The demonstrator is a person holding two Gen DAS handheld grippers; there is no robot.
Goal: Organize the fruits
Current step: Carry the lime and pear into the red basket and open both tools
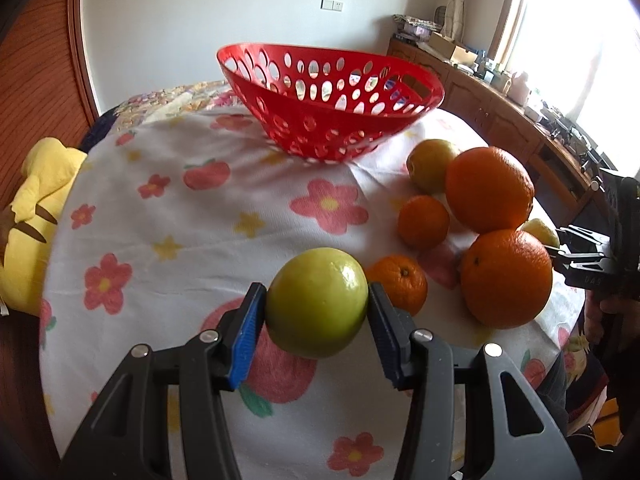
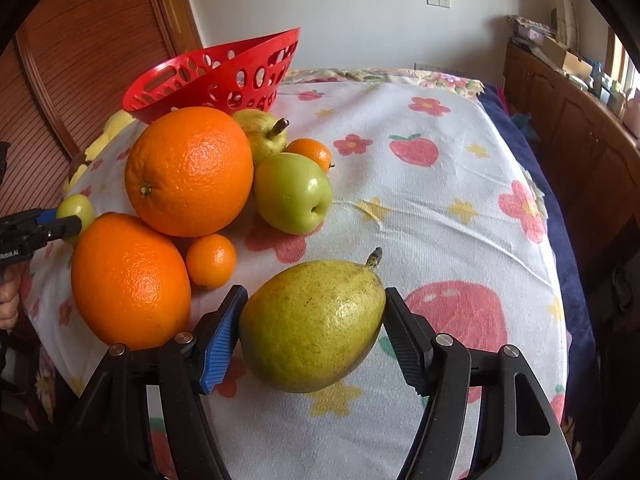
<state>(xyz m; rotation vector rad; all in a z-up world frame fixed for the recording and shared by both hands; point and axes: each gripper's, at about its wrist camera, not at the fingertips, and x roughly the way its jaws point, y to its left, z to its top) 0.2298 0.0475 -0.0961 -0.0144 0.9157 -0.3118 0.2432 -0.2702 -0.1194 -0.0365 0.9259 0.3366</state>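
My left gripper (image 1: pixel 317 308) is shut on a green apple (image 1: pixel 317 302) and holds it just above the flowered cloth; it also shows in the right wrist view (image 2: pixel 68 220). My right gripper (image 2: pixel 314 326) is shut on a speckled pear (image 2: pixel 312 326); it shows at the right edge of the left wrist view (image 1: pixel 560 246). The red perforated basket (image 1: pixel 400 108) stands at the far side of the table, seen also in the right wrist view (image 2: pixel 180 84). Two big oranges (image 2: pixel 188 170) (image 2: pixel 128 280), small tangerines (image 2: pixel 211 260), a second green apple (image 2: pixel 294 198) and another pear (image 2: pixel 260 132) lie clustered on the cloth.
A yellow plush toy (image 1: pixel 32 216) lies off the table's left edge. A wooden sideboard (image 1: pixel 512 120) with clutter runs along the window wall at right. A wooden door panel (image 2: pixel 92 56) stands behind the basket. The flowered cloth (image 2: pixel 440 208) covers the table.
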